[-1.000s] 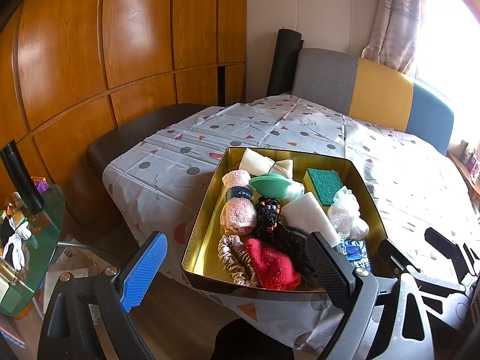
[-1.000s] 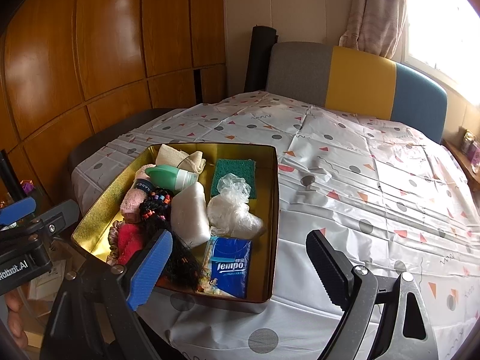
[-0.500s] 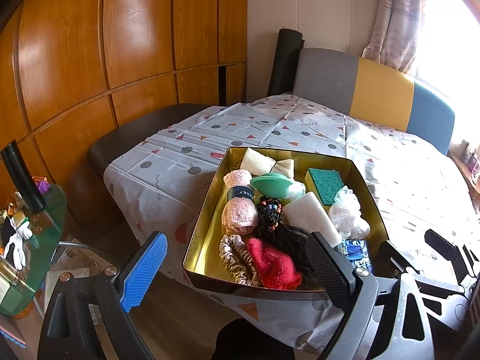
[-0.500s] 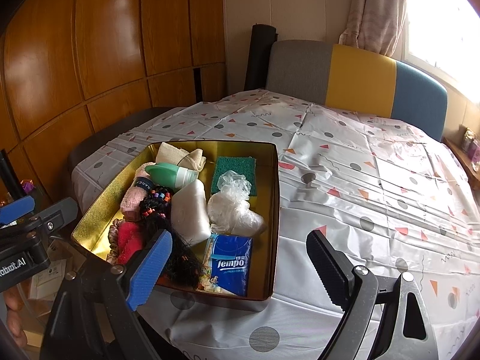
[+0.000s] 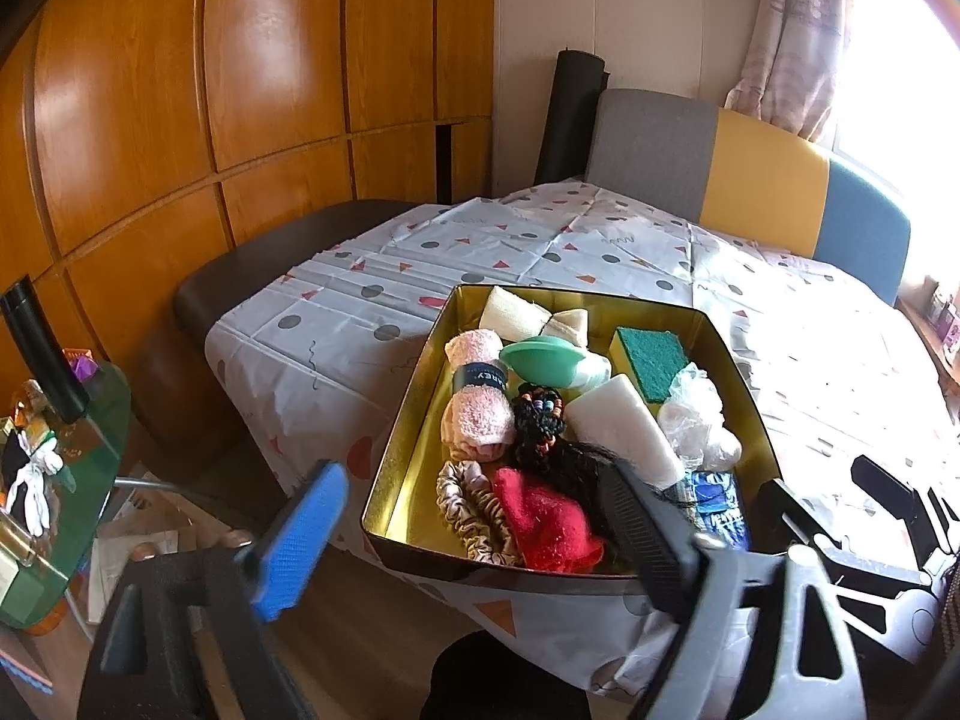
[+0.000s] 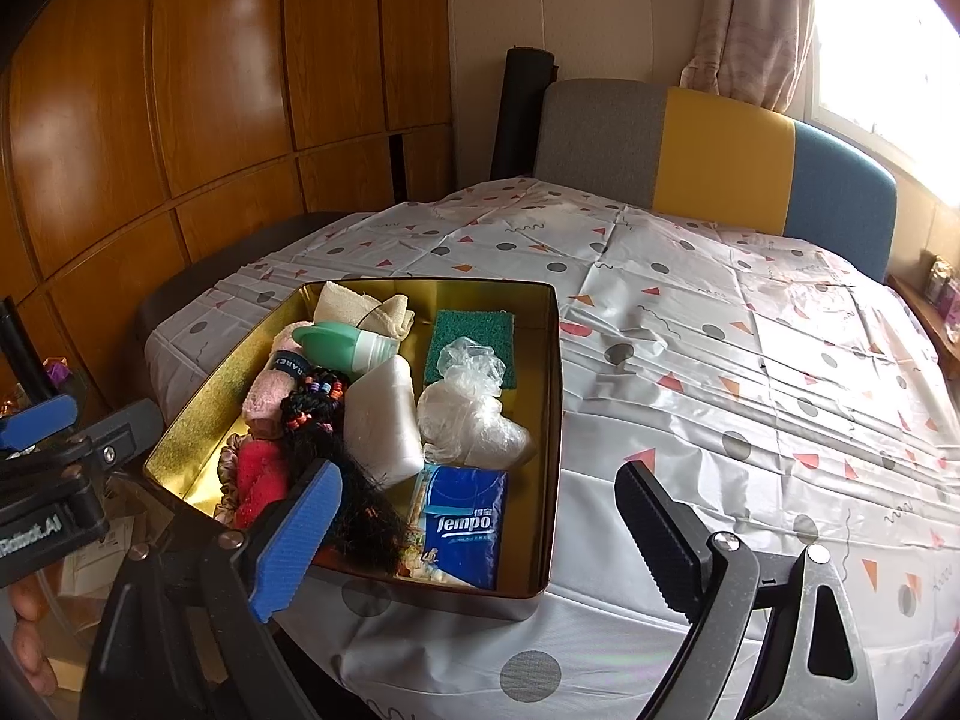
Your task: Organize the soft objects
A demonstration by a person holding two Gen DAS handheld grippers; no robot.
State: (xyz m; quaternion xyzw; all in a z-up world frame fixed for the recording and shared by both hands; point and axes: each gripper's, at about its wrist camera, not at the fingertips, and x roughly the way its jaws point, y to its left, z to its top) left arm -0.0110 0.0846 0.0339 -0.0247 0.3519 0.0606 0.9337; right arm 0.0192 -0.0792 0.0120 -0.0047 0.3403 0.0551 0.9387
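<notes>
Soft items crowd a gold rectangular metal tin point(image 5: 414, 420) on the spotted tablecloth point(image 6: 720, 360). The left gripper point(image 5: 474, 534), jaws closing on nothing, and wide-open right gripper point(image 6: 480, 534) hover short; best single out one piece.

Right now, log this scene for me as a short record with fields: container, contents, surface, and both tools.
container: gold tin, open, lying at the near left corner of the table
contents: pink towel roll, green bottle, green scouring sponge, white foam block, clear plastic bag, Tempo tissue pack, red cloth, scrunchie, black beaded hair piece
surface: patterned tablecloth
left tool: closing, nothing between its jaws
right tool: open, holding nothing
</notes>
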